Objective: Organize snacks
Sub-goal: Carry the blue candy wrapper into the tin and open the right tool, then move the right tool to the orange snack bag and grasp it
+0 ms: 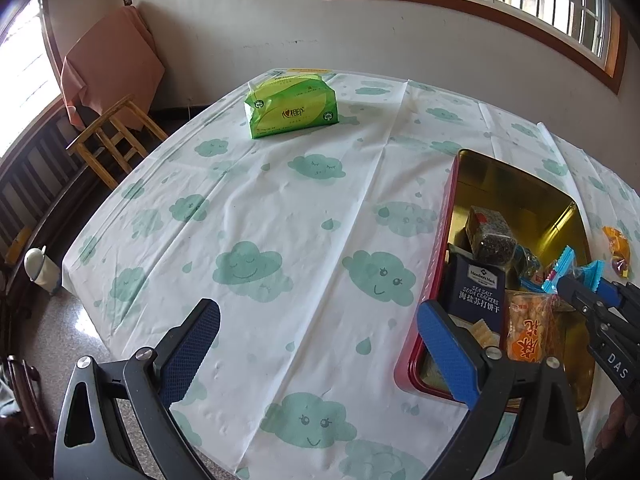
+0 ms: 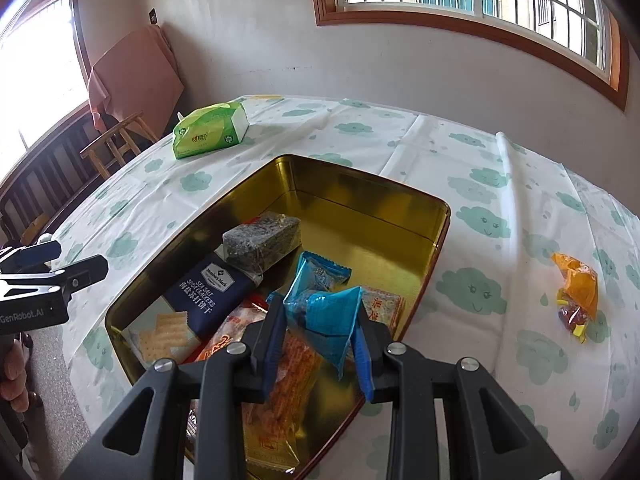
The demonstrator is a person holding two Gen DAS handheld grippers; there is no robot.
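Over the tin, near right of the desk: right claw (image 2: 320,334) closed on a blue snack packet (image 2: 328,320), held above the tin's near end and not yet let go.
Tin: gold-lined, red-walled snack tin (image 2: 360,188) lying open on the cloud-print desk (image 1: 280,200).
Stowed so far: navy sea salt soda cracker pack (image 2: 208,292) at the near left; dark seaweed block (image 2: 262,242) beyond it; second blue packet (image 2: 320,274) mid-tin; orange rice cracker bags (image 2: 292,384) at the near end, heaped on one another.
Left outside: orange-wrapped snack (image 2: 576,296) on the desk, right of the tin and well apart from it.
Not a snack: green tissue pack (image 1: 292,106) at the far side of the desk, by judgement no part of the job.
Progress (judged): most of it done; the held packet to be dropped, the orange one to be fetched.
Left claw (image 1: 316,352): wide open, gripping nothing, hovering over bare cloth just left of the tin's red wall.
Room in tin: far half bare gold floor; near half crowded.
Edges: tin walls stand up all round, so a packet must go in from above; near rim lies just beneath the right claw.
Open desk: broad bare cloth left of the tin, and between the tin and the orange snack.
Desk edge: left side drops to the floor, a wooden stool (image 1: 116,136) beyond.
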